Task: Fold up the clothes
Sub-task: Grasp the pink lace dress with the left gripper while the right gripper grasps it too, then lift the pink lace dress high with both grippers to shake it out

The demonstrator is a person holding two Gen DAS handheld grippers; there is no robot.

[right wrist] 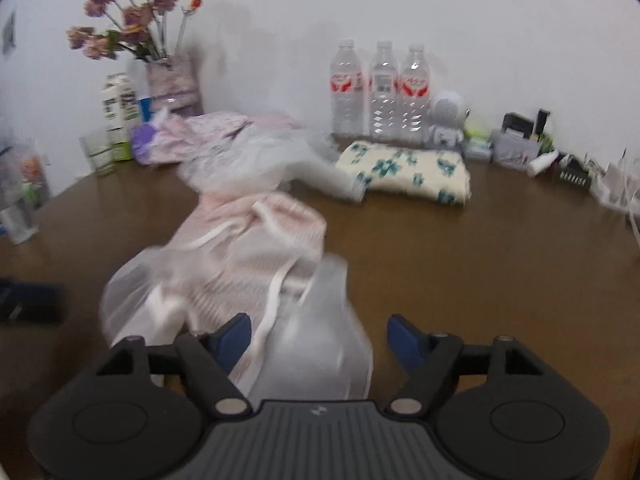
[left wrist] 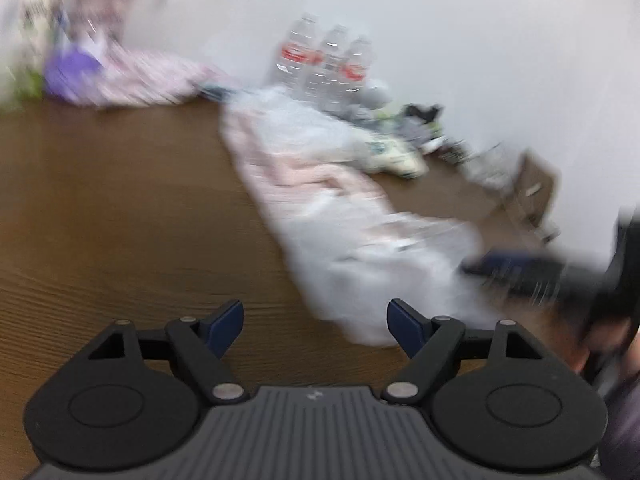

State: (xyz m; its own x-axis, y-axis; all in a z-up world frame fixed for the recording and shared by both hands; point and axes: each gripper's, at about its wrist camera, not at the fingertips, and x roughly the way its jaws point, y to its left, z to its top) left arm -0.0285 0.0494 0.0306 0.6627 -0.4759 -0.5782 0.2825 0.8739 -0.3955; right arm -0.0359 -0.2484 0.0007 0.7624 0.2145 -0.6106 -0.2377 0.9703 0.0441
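Observation:
A pale pink garment with white tulle and ribbons [right wrist: 256, 248] lies stretched across the brown table [right wrist: 460, 248]; it also shows, blurred, in the left wrist view [left wrist: 340, 216]. My right gripper [right wrist: 319, 340] is open and empty, just above the garment's near white hem. My left gripper [left wrist: 315, 326] is open and empty over bare table, the garment's near end just right of it. The right gripper shows as a dark blur at the right edge of the left wrist view [left wrist: 520, 268].
A folded cream cloth with teal flowers [right wrist: 408, 170] lies by three water bottles [right wrist: 382, 88] at the wall. A lilac patterned garment [right wrist: 200, 132], a flower vase [right wrist: 172, 80], cartons and small clutter [right wrist: 532, 140] line the back edge.

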